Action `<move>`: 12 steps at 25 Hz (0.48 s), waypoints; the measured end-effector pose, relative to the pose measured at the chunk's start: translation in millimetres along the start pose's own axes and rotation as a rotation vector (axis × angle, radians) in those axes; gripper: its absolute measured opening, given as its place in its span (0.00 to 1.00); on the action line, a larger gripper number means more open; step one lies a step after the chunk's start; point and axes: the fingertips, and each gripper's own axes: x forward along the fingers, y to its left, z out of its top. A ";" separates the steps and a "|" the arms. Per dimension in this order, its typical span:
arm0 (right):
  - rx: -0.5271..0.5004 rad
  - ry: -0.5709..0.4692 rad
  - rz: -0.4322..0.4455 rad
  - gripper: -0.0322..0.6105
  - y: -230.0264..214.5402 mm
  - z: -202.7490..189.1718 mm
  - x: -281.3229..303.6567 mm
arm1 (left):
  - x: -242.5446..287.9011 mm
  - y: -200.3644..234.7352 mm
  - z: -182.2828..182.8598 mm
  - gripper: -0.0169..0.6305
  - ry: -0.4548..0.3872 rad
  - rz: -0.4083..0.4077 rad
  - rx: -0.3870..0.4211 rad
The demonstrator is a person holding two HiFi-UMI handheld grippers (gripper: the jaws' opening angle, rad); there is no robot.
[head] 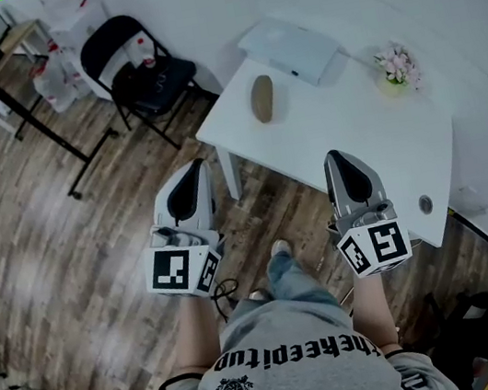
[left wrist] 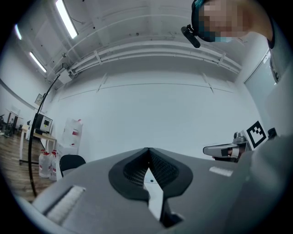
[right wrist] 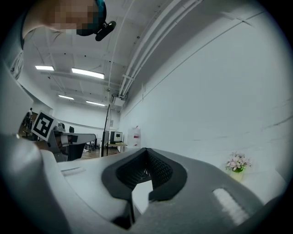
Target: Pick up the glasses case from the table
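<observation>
The glasses case (head: 263,98) is a brown oval pouch lying near the far left corner of the white table (head: 376,147). My left gripper (head: 193,167) hangs over the wooden floor, short of the table's near left corner, jaws shut and empty. My right gripper (head: 332,157) hovers over the table's near edge, also shut with nothing in it. Both are well short of the case. The left gripper view shows the shut jaws (left wrist: 147,151) against a white wall, and the right gripper view shows the same (right wrist: 146,151); the case appears in neither.
A flat white box (head: 291,48) lies at the table's far edge and a small pot of pink flowers (head: 397,67) at its far right. A small round object (head: 425,203) sits near the front right. A black folding chair (head: 143,72) stands left of the table.
</observation>
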 end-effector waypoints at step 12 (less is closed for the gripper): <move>0.003 -0.012 0.050 0.05 -59.8 1.5 71.3 | 85.4 11.9 -5.0 0.05 -0.012 0.032 0.000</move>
